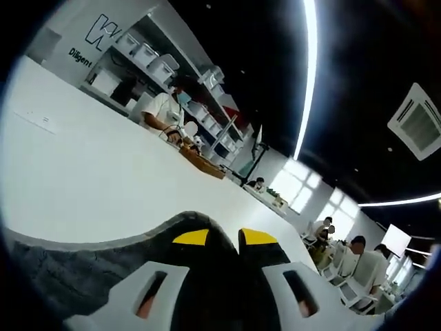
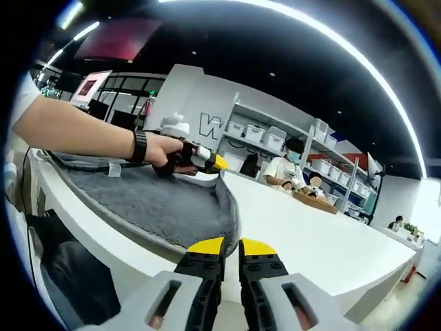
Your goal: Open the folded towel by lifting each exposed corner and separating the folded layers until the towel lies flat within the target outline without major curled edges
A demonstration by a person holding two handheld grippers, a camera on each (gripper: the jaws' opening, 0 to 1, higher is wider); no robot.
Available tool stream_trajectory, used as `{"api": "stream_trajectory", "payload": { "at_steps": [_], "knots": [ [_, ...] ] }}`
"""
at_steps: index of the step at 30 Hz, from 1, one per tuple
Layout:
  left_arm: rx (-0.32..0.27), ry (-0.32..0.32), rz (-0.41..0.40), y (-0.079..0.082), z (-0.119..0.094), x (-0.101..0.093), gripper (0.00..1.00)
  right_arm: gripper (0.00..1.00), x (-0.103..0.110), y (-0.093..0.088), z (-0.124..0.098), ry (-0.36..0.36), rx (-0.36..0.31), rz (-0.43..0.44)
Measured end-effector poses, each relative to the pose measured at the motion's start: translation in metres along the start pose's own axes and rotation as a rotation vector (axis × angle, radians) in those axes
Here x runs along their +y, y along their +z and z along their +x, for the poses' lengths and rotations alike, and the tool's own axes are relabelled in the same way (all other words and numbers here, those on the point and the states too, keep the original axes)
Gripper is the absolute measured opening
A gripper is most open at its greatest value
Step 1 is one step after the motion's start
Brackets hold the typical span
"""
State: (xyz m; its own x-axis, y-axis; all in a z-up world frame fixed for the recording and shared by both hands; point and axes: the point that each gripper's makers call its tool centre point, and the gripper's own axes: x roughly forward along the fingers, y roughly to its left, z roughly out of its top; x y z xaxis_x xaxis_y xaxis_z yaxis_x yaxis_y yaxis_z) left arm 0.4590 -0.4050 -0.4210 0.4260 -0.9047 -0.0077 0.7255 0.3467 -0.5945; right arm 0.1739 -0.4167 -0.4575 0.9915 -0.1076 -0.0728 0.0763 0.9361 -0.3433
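Grey towel (image 2: 165,200) lies spread on the white table (image 2: 310,241). At its far corner the left gripper (image 2: 215,163) pinches the edge, jaws closed on cloth. Nearer, the right gripper (image 2: 231,247) hovers pinched shut, holding nothing. Unfolding looks nearly done; next, I'd guess, flatten that raised corner.

We see the grey towel (image 2: 165,200) spread on the white table (image 2: 310,241), near edge curled up.
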Motion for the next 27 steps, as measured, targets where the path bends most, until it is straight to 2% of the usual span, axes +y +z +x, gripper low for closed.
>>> {"api": "stream_trajectory", "payload": {
  "at_steps": [9,11,15,16,23,26,27],
  "knots": [
    [0.023,-0.002,0.028,-0.002,0.002,-0.001,0.15,0.00,-0.013,-0.003,-0.003,-0.032,0.005,0.014],
    [0.023,0.005,0.032,-0.001,0.003,0.000,0.15,0.00,-0.016,0.000,-0.005,-0.048,-0.014,0.018],
    [0.030,0.002,0.038,0.000,0.003,-0.002,0.16,0.00,-0.014,-0.002,-0.003,-0.023,-0.001,0.037],
    [0.036,-0.001,0.051,0.000,0.003,-0.003,0.16,0.00,-0.010,0.002,-0.003,0.002,-0.024,0.085],
    [0.047,0.001,0.073,-0.002,0.005,-0.004,0.22,0.02,-0.015,0.004,-0.003,-0.018,-0.020,0.056],
    [0.064,-0.012,0.103,-0.004,0.006,-0.008,0.22,0.05,-0.014,0.007,-0.003,0.000,-0.026,0.068],
    [0.072,-0.021,0.117,-0.004,0.005,-0.010,0.21,0.06,-0.010,0.009,-0.003,0.028,-0.029,0.075]
  ]
}}
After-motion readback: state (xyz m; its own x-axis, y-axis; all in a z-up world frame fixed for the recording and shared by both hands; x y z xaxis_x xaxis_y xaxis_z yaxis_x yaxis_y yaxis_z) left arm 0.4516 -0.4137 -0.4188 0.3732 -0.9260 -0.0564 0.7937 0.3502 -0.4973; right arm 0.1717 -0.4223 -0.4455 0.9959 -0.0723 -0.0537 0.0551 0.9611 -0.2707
